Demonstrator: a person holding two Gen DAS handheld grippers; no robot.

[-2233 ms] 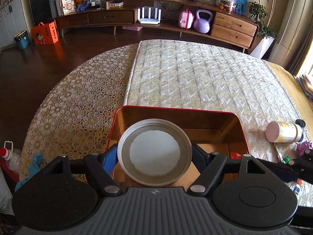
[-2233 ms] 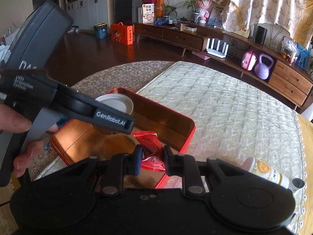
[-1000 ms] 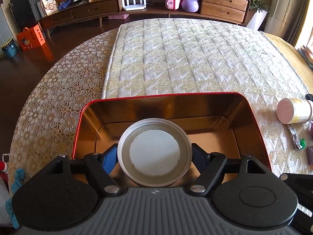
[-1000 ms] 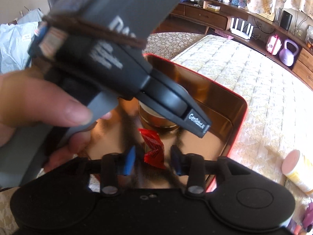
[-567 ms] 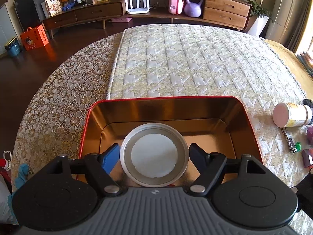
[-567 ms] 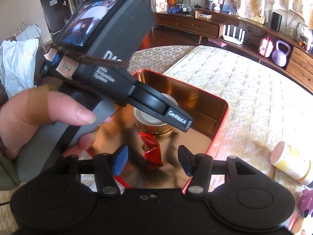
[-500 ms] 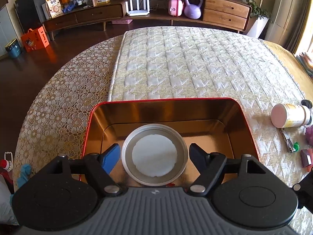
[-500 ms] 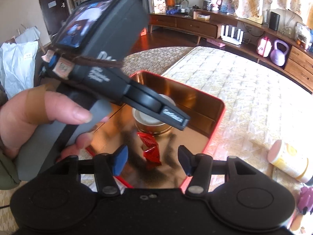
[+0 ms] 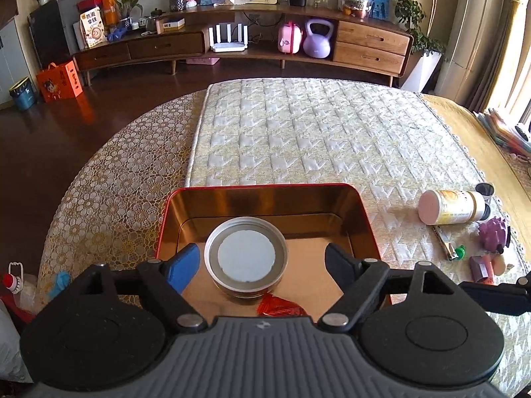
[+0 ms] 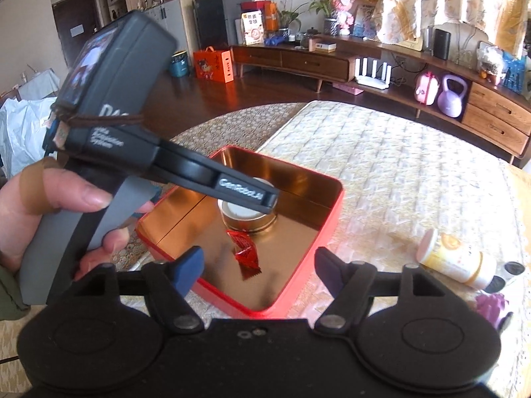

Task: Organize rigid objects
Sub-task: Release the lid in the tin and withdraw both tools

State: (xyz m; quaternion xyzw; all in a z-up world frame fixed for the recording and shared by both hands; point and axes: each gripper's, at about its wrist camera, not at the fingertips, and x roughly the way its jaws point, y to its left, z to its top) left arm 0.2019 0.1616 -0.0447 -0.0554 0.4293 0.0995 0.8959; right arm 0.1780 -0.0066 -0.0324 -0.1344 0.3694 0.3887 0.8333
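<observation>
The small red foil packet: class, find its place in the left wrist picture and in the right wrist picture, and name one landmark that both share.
Left wrist view: the small red foil packet lies low in the middle, partly hidden by the gripper body, just below the round glass jar with a metal lid.
Right wrist view: near the centre, on the tin's floor, below the jar.
Shared landmark: the red-rimmed golden tin.
</observation>
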